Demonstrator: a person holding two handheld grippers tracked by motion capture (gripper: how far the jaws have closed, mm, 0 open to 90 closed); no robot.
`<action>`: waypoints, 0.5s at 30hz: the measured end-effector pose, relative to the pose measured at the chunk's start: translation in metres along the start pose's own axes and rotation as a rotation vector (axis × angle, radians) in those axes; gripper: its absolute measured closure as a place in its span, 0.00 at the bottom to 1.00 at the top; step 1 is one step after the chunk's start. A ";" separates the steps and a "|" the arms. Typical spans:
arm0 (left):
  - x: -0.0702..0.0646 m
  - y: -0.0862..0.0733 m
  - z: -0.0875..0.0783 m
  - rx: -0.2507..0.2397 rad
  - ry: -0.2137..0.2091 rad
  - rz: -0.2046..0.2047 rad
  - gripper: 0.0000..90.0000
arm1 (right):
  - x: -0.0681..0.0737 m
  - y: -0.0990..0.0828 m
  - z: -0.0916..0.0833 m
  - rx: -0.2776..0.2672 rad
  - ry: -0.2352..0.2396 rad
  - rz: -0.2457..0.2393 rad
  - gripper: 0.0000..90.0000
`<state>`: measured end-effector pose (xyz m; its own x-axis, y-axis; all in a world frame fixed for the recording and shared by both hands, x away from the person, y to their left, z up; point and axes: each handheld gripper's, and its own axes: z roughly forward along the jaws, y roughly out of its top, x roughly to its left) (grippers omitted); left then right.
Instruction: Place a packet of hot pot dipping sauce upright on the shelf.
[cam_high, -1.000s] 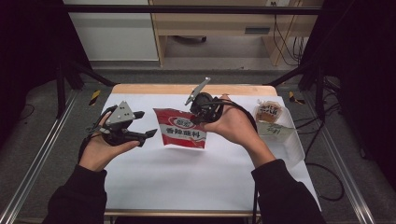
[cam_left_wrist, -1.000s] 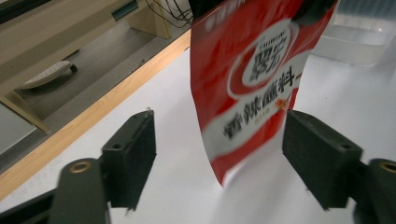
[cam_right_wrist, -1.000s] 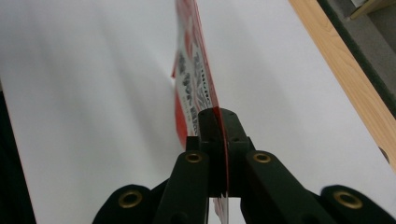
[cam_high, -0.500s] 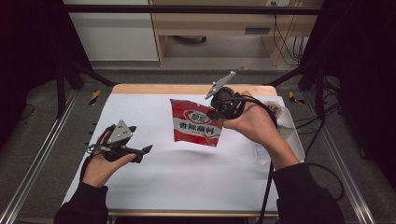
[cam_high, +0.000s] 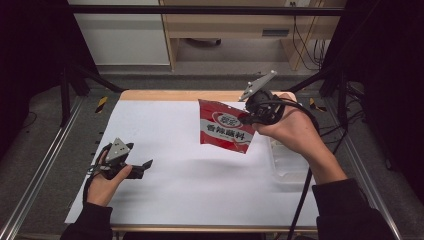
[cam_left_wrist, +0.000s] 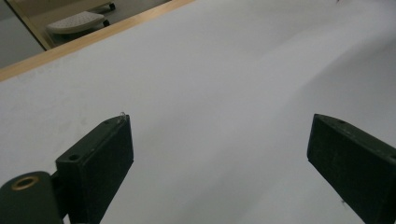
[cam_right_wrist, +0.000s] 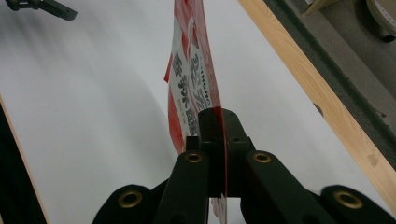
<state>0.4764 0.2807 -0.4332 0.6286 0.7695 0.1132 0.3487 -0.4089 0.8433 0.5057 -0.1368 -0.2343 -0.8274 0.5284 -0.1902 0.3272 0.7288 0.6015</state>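
A red snack packet (cam_high: 224, 131) with white lettering hangs in the air over the right half of the white table (cam_high: 200, 190). My right gripper (cam_high: 248, 119) is shut on its upper right edge. In the right gripper view the jaws pinch the packet (cam_right_wrist: 189, 70) edge-on at my right gripper (cam_right_wrist: 217, 119). My left gripper (cam_high: 143, 169) rests low near the table's left front, far from the packet. Its jaws have just been opening, and in the left gripper view my left gripper (cam_left_wrist: 224, 144) stands wide open with only bare table between the fingers.
A clear plastic container (cam_high: 290, 162) sits at the table's right edge, below my right forearm. A wooden rim (cam_high: 165, 95) borders the far side. Black frame legs stand at both far corners. My left gripper (cam_right_wrist: 42, 7) appears far off in the right gripper view.
The right gripper has carried the packet up off the table and to the right. The left hand has dropped down and back toward the left front, and its jaws have widened.
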 end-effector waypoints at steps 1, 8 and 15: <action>0.001 -0.002 0.000 0.004 0.002 -0.002 0.08 | -0.001 -0.001 -0.003 -0.003 -0.003 0.005 1.00; 0.003 -0.010 0.001 0.011 0.024 -0.010 0.08 | -0.009 -0.012 -0.029 -0.012 -0.029 0.008 1.00; 0.000 -0.010 0.000 0.010 0.014 -0.005 0.08 | -0.016 -0.030 -0.051 -0.005 -0.062 0.030 1.00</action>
<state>0.4732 0.2851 -0.4418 0.6170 0.7784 0.1160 0.3590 -0.4096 0.8387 0.4861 -0.1892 -0.2091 -0.7875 0.5760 -0.2192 0.3491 0.7099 0.6117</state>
